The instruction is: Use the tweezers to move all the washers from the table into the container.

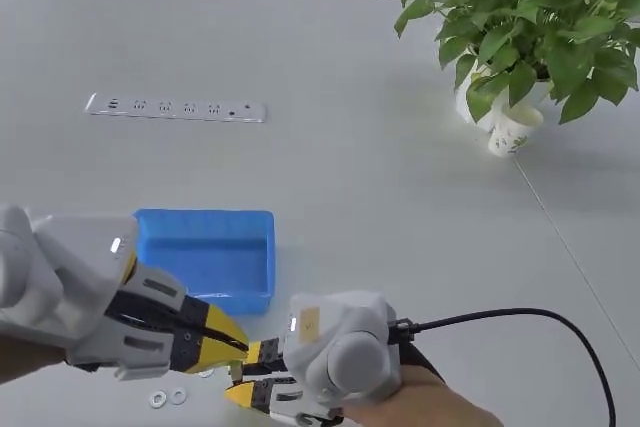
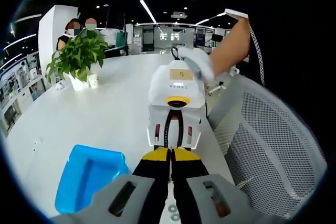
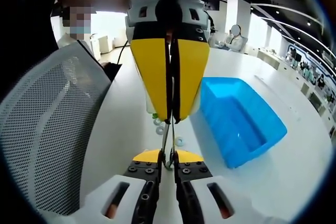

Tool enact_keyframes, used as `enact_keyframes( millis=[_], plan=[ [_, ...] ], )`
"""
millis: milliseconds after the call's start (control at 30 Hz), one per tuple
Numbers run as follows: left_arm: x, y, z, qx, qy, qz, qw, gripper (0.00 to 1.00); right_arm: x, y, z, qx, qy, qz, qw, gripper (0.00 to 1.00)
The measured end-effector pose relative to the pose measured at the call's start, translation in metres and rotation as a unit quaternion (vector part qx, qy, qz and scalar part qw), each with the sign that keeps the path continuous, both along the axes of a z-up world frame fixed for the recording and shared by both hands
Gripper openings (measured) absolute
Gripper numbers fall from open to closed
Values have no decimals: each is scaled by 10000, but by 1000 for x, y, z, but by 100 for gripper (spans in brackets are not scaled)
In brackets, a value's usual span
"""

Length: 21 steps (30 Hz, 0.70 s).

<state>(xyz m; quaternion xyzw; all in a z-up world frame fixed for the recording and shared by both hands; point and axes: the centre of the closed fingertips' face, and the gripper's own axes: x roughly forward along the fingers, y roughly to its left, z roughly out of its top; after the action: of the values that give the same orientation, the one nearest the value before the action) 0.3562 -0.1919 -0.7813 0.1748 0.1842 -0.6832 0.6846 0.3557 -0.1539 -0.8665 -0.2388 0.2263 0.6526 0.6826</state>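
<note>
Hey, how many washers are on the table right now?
3: two washers side by side by the left tongs, a third nearer the blue container. Others may be hidden under the tongs.

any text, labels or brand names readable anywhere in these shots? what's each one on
Nothing reads clearly enough to quote.
Label on the body of the right gripper: a logo and a short line of print, too blurred to read.
Paper cup by the plant: green print, too small to read.
Power strip: no legible marking.
</note>
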Motion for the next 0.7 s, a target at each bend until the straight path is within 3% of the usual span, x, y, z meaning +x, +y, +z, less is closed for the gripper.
enact_keyframes(
  millis=[700],
  plan=[
    [1,2,0,-10,57,61,10000,3,1,0,-1,-45,99,-69,9999,9]
  ],
)
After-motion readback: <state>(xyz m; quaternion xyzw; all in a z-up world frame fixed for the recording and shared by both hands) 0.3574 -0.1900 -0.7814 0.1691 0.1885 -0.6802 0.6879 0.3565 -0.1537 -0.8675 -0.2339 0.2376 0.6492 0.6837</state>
